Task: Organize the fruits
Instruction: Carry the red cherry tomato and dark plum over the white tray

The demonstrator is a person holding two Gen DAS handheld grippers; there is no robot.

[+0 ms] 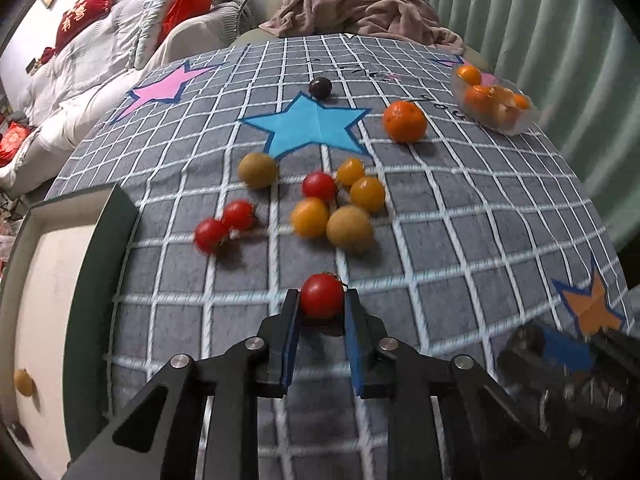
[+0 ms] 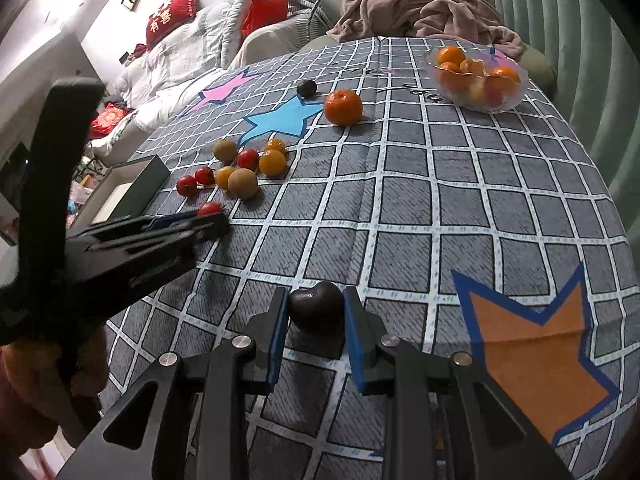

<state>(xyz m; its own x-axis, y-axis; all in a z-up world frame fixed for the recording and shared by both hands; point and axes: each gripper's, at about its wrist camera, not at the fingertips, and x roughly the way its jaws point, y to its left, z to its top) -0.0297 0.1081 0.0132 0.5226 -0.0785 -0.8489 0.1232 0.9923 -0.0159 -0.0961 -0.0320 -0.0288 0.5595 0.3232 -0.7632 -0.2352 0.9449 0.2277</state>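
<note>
Gripping a small round red cherry tomato [image 1: 322,296] between its blue pads, the left claw [image 1: 322,300] is closed to the tomato's width, just above the grey checked cloth on the tabletop [image 1: 460,240]. The right claw [image 2: 316,308] is likewise closed on a dark purple heart-shaped cherry [image 2: 317,306]. Left of the left claw lies the shallow dark-green box with a white floor [image 1: 120,216], already holding a small yellow fruit [image 1: 23,382]; ahead of it sits the loose cluster of red and yellow tomatoes [image 1: 320,188]. Far ahead and right stands the clear glass bowl of oranges [image 1: 520,124]. Judging by that, each fruit goes to a container: keep the squeeze light so the skin does not split, lift clear of the box wall before swinging over, and let go low.
</note>
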